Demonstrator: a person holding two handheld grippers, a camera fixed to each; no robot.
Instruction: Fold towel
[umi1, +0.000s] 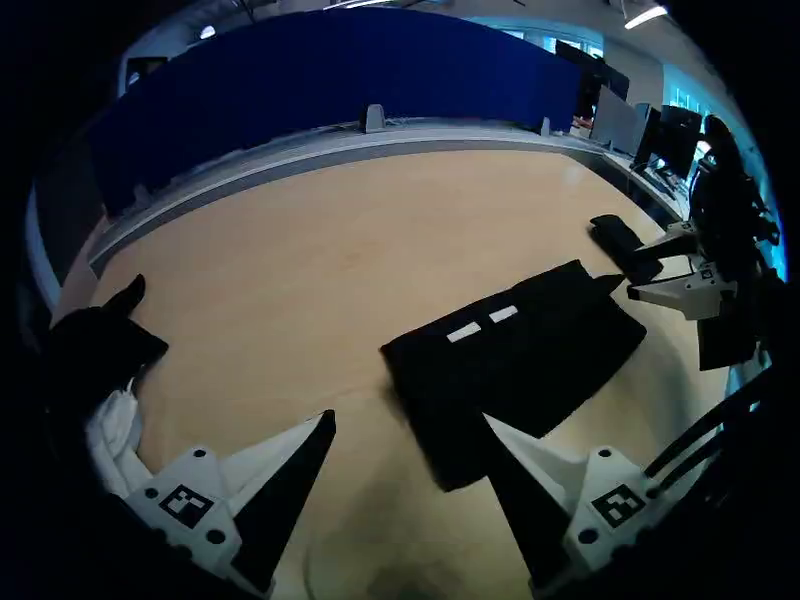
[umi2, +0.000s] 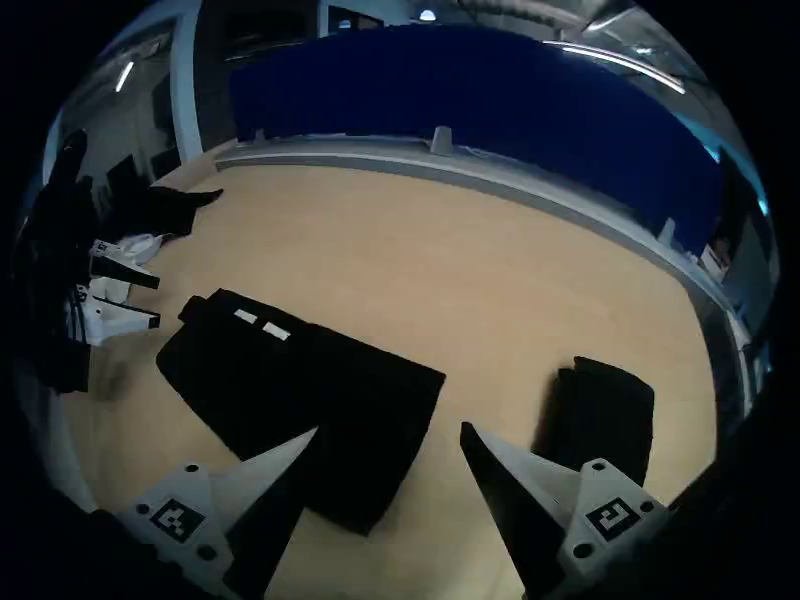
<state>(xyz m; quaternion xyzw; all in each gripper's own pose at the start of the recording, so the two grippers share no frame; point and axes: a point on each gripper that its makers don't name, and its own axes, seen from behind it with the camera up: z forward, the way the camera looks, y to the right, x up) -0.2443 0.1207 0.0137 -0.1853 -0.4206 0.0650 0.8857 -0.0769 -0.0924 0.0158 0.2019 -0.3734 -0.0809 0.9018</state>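
Observation:
A black towel (umi1: 515, 365) with two white labels lies spread flat on the wooden table (umi1: 330, 250). My left gripper (umi1: 406, 432) hovers open over its near corner, nothing between its fingers. Farther right, my right gripper (umi1: 640, 272) hangs by the towel's far corner. In the right gripper view the same towel (umi2: 300, 395) stretches left of centre. The right gripper (umi2: 390, 435) stands open above the towel's near edge, holding nothing. The left gripper (umi2: 155, 301) is at the towel's far left end, open.
A second black towel, folded small (umi2: 600, 410), lies to the right on the table (umi2: 480, 270); it appears as the folded towel (umi1: 620, 240) beside the right gripper. A black cloth heap (umi1: 95, 345) and white cloth (umi1: 115, 430) sit left. A blue partition (umi1: 340, 70) backs the table.

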